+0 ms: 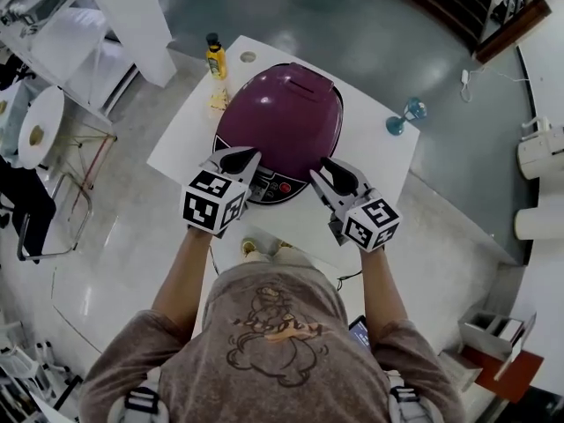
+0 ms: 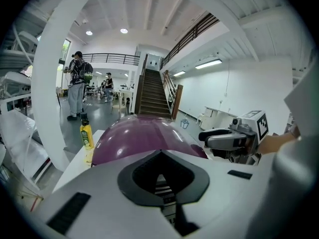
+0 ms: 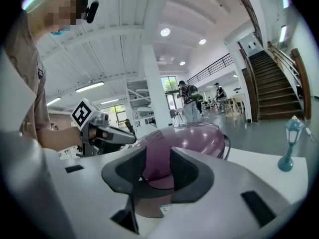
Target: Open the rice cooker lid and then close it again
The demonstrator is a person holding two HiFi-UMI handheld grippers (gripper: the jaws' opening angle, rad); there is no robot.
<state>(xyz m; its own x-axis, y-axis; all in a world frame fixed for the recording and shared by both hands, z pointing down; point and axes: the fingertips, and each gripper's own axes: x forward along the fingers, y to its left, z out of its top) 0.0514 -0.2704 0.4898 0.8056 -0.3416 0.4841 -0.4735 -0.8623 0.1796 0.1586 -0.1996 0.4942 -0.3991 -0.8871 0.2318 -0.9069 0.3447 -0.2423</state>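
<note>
One rice cooker (image 1: 275, 187), lid (image 1: 286, 113) down; one yellow bottle (image 1: 215, 58); one blue ornament (image 1: 407, 115).

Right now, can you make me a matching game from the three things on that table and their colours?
Things:
1. cooker
2. bottle
3. lamp

Colours:
A. blue
B. purple
C. yellow

Pairs: 1-B, 2-C, 3-A

Overhead, two low; shared rice cooker (image 1: 280, 117)
</note>
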